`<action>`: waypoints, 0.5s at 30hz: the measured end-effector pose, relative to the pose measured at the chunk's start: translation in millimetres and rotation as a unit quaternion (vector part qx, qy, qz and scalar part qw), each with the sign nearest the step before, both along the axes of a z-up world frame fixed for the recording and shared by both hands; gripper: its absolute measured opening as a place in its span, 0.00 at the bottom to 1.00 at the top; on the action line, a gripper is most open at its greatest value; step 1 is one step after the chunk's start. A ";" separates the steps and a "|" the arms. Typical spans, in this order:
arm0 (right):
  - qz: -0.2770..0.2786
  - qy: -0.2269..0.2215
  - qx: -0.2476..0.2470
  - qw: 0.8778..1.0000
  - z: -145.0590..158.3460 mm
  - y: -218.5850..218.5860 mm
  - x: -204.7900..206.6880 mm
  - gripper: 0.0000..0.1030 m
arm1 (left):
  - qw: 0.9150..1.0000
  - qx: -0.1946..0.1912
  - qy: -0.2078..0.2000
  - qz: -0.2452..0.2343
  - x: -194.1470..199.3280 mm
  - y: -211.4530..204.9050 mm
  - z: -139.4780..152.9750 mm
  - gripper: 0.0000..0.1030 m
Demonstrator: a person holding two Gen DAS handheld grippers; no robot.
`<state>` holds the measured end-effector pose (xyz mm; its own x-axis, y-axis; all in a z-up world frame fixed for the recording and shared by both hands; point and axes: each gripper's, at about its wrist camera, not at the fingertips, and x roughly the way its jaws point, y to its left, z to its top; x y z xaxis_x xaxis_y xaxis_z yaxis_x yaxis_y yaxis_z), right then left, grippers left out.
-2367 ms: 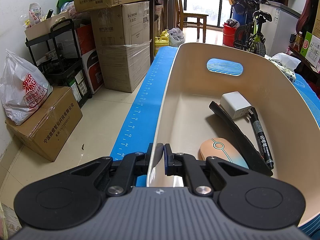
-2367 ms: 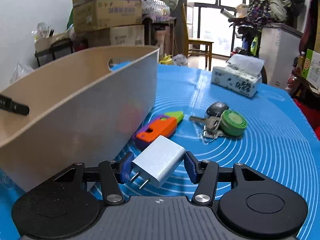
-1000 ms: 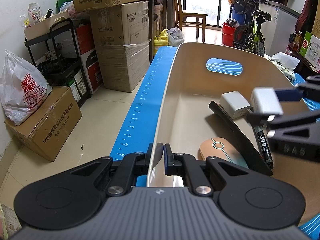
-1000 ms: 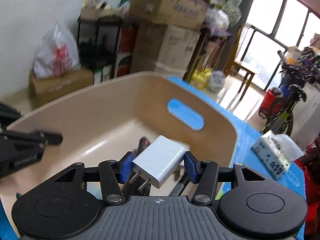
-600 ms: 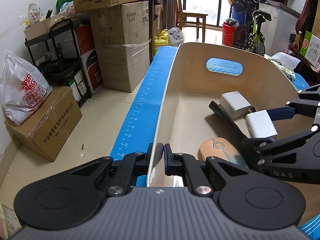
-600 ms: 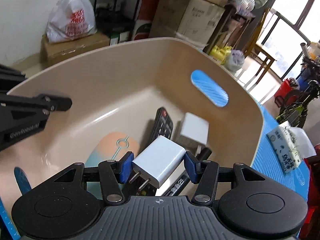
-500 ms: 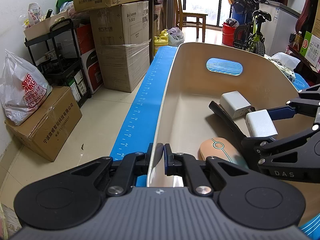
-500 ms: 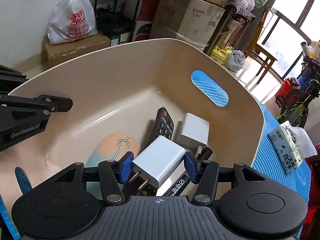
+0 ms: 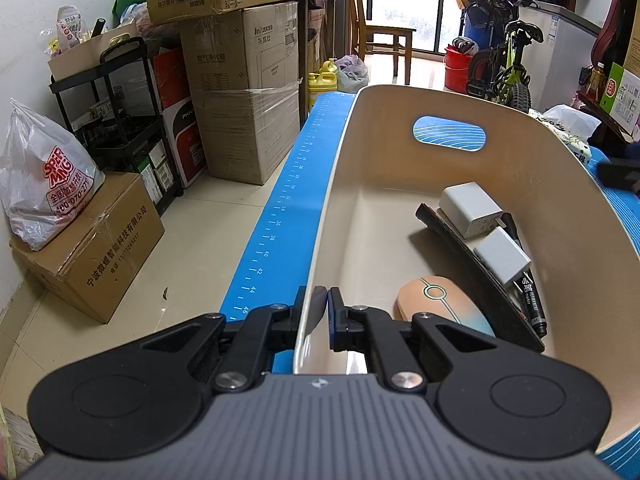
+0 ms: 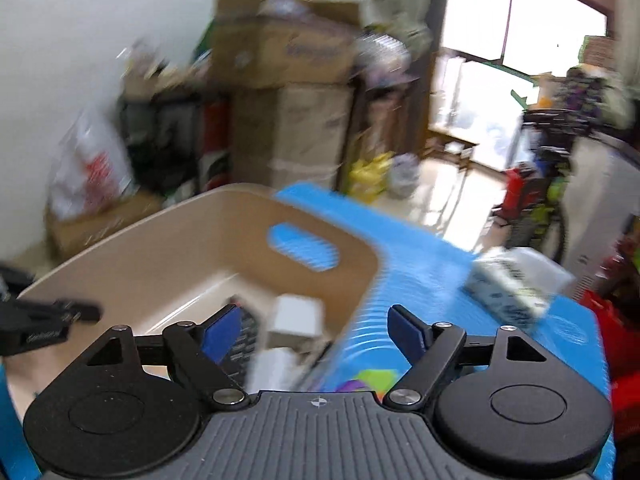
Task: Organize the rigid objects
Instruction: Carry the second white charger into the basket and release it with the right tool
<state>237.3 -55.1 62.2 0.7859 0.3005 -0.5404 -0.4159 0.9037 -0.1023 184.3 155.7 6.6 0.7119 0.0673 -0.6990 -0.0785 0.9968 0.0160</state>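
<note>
Beige bin (image 9: pixel 340 200) on blue mat (image 9: pixel 280 224), stacked cardboard boxes (image 9: pixel 244 92) behind, left gripper (image 9: pixel 324 312) clamping its rim, right gripper (image 10: pixel 316 330) wide, empty.

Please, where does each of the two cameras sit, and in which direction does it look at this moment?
Left wrist: sits on the left gripper, shut on the near rim of the beige bin; looks along the bin at two chargers, mouse.
Right wrist: sits on the right gripper, open and empty; looks, blurred, across the bin's right rim toward the blue mat.
Both show the bin's handle hole and the cardboard boxes.
</note>
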 end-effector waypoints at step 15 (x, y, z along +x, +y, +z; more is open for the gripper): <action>-0.127 0.015 0.041 0.991 -53.1 -130.5 25.8 0.86 | 1.000 0.001 0.000 0.000 -0.1 0.2 -0.1 0.10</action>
<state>263.1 -185.6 9.1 0.8253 0.1394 -0.5471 -0.1763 0.9842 -0.0151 184.2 155.9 6.5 0.7120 0.0684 -0.6988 -0.0783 0.9968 0.0178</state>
